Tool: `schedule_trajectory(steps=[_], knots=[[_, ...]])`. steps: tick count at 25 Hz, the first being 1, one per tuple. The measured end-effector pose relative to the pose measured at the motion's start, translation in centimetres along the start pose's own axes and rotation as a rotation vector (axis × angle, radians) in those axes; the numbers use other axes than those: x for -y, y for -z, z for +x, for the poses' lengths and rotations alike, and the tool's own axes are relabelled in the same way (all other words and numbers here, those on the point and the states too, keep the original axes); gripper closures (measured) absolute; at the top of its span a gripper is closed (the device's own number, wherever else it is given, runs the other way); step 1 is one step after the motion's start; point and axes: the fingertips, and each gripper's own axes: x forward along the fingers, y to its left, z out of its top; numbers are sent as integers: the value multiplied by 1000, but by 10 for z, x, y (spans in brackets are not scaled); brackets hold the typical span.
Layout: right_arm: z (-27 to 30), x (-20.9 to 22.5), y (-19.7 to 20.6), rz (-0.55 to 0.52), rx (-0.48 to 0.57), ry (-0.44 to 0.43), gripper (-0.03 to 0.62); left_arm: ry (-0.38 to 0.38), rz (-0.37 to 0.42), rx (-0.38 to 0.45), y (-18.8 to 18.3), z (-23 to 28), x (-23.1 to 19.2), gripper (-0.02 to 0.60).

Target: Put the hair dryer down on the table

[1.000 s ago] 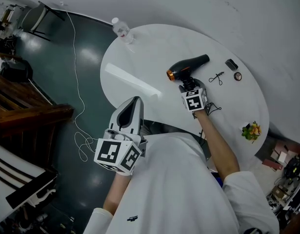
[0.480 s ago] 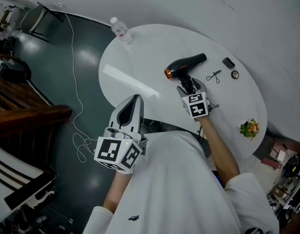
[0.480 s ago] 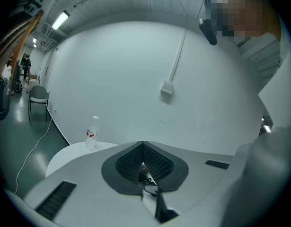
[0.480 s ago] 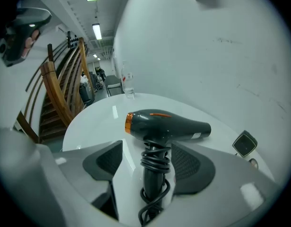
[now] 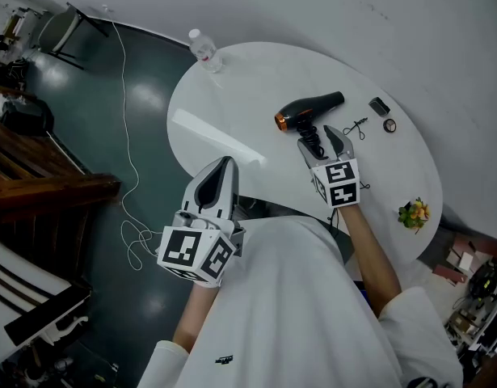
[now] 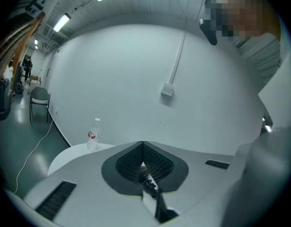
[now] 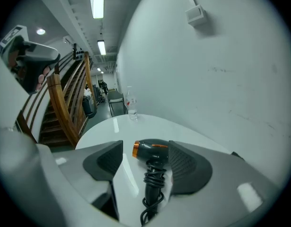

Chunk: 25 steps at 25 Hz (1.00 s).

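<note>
The hair dryer (image 5: pixel 309 109) is lying on the white table (image 5: pixel 232 95), right of centre in the head view. Its barrel is being carried across the frame, with the orange-ringed end pointing left and slightly down. Its handle, wrapped in coiled cord, is pointing down the frame. That handle is being straddled by the right gripper (image 5: pixel 321 141), which is sitting just below the barrel with its jaws spread wide. In the right gripper view the hair dryer (image 7: pixel 152 150) is being shown between the two pads with table (image 7: pixel 117 126) visible on the left side. Whether the right pad is touching the barrel cannot be told. Nothing is being squeezed.

The set-down is being judged as done. The coming move is being governed by one relation: the handle's long axis is lining up with the gap between the jaws. A withdrawal straight down the frame is therefore being favoured, lest the cord be snagged.

The left gripper (image 5: pixel 222 172) is being held well apart, off the table's edge at lower left, and in its own view the left gripper (image 6: pixel 143 145) is empty, jaws pressed together.
</note>
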Motion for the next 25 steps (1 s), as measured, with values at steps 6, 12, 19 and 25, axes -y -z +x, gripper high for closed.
schedule_trajectory(steps=[6, 12, 19, 25], knots=[[-32, -4, -50, -19, 116, -6, 343, -3, -2, 15, -3, -4, -2, 572], [-63, -7, -91, -27, 210, 8, 490, -6, -1, 25, -6, -8, -2, 572], [-100, -13, -128, -25, 303, 13, 577, -6, 3, 38, -9, -11, -2, 572], [-128, -13, -154, -17, 364, 8, 582, -4, 8, 52, -11, -14, 0, 572]])
